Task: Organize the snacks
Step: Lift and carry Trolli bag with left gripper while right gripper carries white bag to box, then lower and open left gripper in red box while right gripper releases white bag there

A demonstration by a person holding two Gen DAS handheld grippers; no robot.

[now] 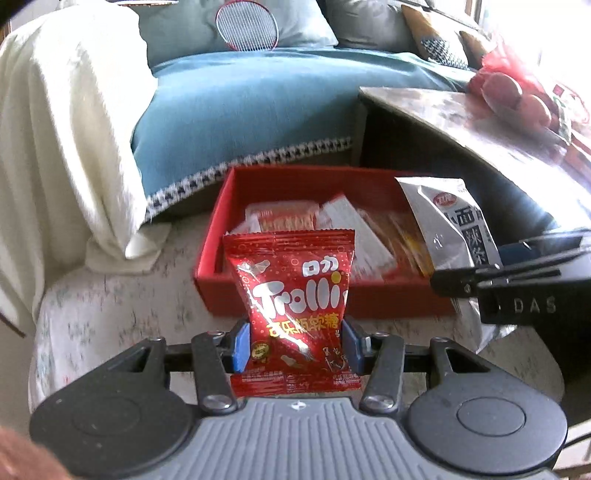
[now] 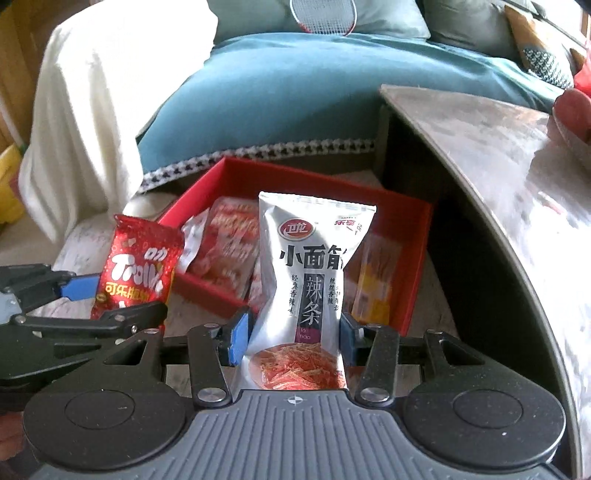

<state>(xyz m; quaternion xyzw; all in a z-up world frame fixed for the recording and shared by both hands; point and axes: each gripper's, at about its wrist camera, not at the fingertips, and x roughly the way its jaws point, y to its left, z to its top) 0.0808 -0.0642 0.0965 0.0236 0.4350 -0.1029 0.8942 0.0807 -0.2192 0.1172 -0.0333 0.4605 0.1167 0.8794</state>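
Red box (image 1: pixel 216 236) held several blurred snack pkts; your left gripper (image 1: pixel 295 349) clamped Trolli bag (image 1: pixel 293 291), right gripper (image 2: pixel 291 338) clamped silver latiao pkt (image 2: pixel 308 266)

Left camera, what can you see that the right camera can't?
Only the left view shows the whole front of the Trolli bag pinched in the left gripper, and red round things on the table. Only the right view shows the whole front of the silver bag pinched in the right gripper, and something yellow at the far left. Both show both bags, the red box, the blue sofa and the racket.
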